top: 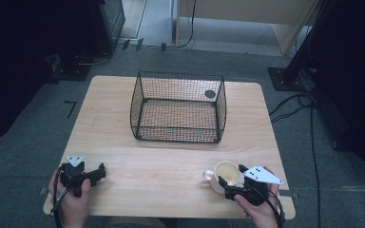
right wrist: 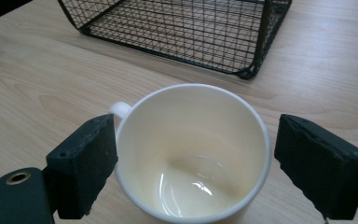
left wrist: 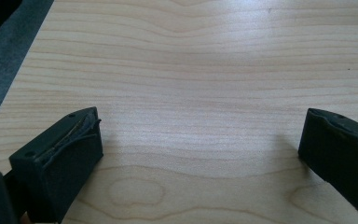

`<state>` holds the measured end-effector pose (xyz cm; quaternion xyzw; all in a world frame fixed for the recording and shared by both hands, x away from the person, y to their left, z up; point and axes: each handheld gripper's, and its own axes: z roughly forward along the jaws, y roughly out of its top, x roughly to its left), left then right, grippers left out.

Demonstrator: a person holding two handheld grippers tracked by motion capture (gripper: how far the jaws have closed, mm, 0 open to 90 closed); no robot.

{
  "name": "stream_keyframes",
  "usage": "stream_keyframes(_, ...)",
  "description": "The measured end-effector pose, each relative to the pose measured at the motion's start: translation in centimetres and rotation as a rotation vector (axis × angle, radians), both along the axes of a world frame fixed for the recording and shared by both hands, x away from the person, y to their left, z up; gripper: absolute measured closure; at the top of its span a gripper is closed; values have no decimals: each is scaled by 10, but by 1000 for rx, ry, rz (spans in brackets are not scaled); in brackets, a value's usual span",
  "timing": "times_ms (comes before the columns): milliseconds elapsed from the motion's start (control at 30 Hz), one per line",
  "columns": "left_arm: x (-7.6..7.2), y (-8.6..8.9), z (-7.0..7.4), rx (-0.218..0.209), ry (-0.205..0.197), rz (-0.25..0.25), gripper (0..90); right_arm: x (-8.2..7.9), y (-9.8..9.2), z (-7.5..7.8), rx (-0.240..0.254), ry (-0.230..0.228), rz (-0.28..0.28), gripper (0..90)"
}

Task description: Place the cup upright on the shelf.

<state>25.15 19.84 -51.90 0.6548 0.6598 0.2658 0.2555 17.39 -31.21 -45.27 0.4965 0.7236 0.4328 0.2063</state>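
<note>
- A pale rectangular wooden table (top: 123, 161) with rounded corners stands on grey carpet, with dark stands and cables around it
- A black wire-mesh basket (top: 178, 107) with an open top sits on the far middle of the table; nothing lies inside it, and a small dark round spot (top: 210, 94) shows through its far right mesh
- A cream-white ceramic mug (top: 225, 174) stands upright near the front right edge of the table, well apart from the basket, its small handle pointing to the left in the high view
- The mug is empty; its glossy inside shows in the right gripper view
- The black right gripper (right wrist: 193, 163), held in the person's right hand (top: 259, 211), has its jaws spread wide, one on each side of the mug's rim; the left jaw is just beside the wall near the handle, the right jaw stands slightly apart, so it is not clamped
- The black left gripper (left wrist: 200, 140), held in the person's left hand (top: 71, 204), rests low at the front left of the table, well apart from the mug
- Its jaws are wide apart with bare wood grain between them, holding nothing
</note>
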Motion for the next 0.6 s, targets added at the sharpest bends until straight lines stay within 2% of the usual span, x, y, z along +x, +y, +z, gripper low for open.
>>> stream_keyframes(267,0,0,0,0,0,0,0,4,5,-8,-39,28,-1,97)
stream_keyframes(600,0,0,0,0,0,0,0,8,12,-20,-65,30,-24,81)
